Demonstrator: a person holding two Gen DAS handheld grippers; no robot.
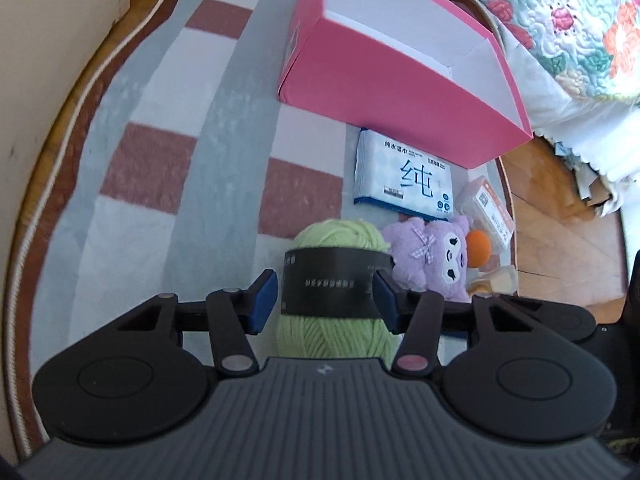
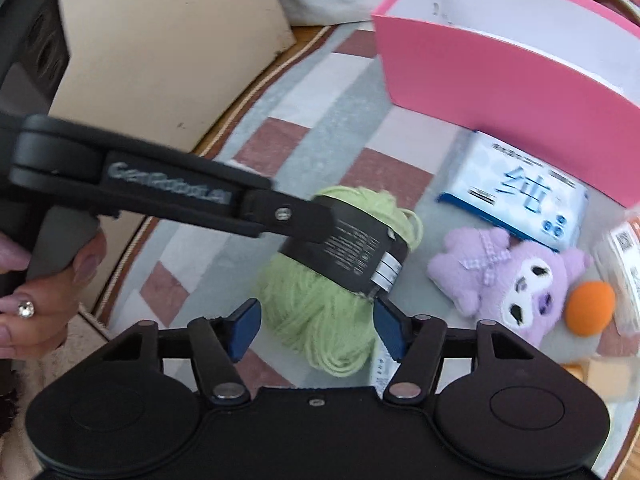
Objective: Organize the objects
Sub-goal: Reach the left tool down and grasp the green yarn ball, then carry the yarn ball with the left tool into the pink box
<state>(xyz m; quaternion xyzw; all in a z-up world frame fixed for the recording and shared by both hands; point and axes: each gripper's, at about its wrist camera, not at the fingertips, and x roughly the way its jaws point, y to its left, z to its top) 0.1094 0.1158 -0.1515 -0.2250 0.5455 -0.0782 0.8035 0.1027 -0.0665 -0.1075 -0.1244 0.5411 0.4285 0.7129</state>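
Straddling the green yarn ball (image 1: 334,332), the left gripper (image 1: 326,300) has its blue fingers (image 1: 264,300) at the black label band, the right pad touching, the left just beside. From the other side, the right gripper (image 2: 316,328) brackets the same ball's lower end, fingers (image 2: 244,328) half-wide, apparently not pressing. Beyond on the checked rug (image 1: 160,168) lie a purple plush (image 1: 430,258), orange ball (image 1: 478,248), wipes pack (image 1: 404,174), then the open pink box (image 1: 392,92).

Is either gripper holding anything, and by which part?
Nothing gripped yet: left gripper straddles the yarn ball's black label band, right gripper its near end, pads not pressing.
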